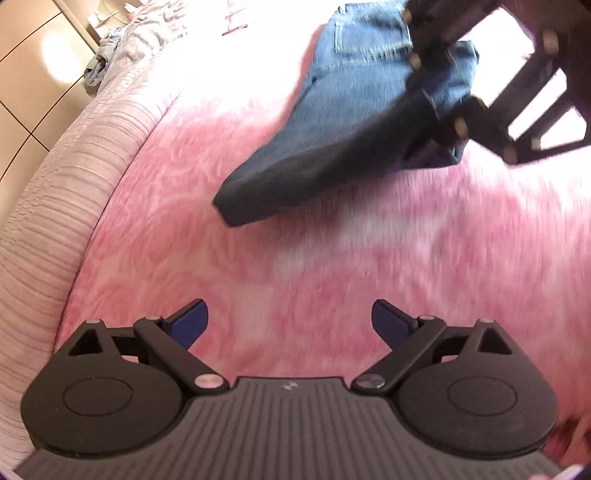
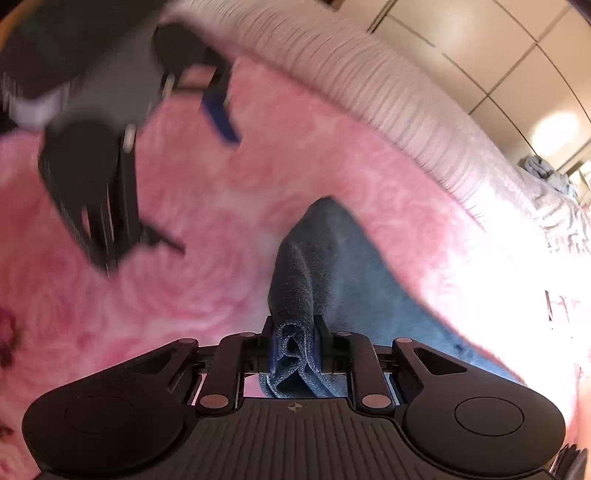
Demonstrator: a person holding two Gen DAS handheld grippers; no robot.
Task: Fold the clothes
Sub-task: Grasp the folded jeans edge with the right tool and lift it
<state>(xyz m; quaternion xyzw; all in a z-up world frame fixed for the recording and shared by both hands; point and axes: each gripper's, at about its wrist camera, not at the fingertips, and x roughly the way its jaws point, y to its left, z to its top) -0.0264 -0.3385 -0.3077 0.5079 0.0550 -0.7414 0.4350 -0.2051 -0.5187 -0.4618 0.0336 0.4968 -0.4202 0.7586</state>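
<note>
Blue jeans (image 1: 343, 110) lie on a fluffy pink blanket (image 1: 295, 266), with a back pocket showing and one end lifted. My left gripper (image 1: 290, 321) is open and empty, hovering over the blanket short of the jeans. My right gripper (image 2: 295, 345) is shut on a bunched fold of the jeans (image 2: 325, 266) and holds it up off the blanket. The right gripper also shows in the left wrist view (image 1: 436, 92), on the jeans' lifted end. The left gripper shows blurred in the right wrist view (image 2: 184, 122), with its jaws apart.
The bed's ribbed pale cover (image 1: 74, 177) edges the blanket. Beyond it is a tiled floor (image 1: 33, 74) and a small heap of cloth (image 1: 96, 68). A patterned pillow or sheet (image 1: 155, 26) lies at the bed's far end.
</note>
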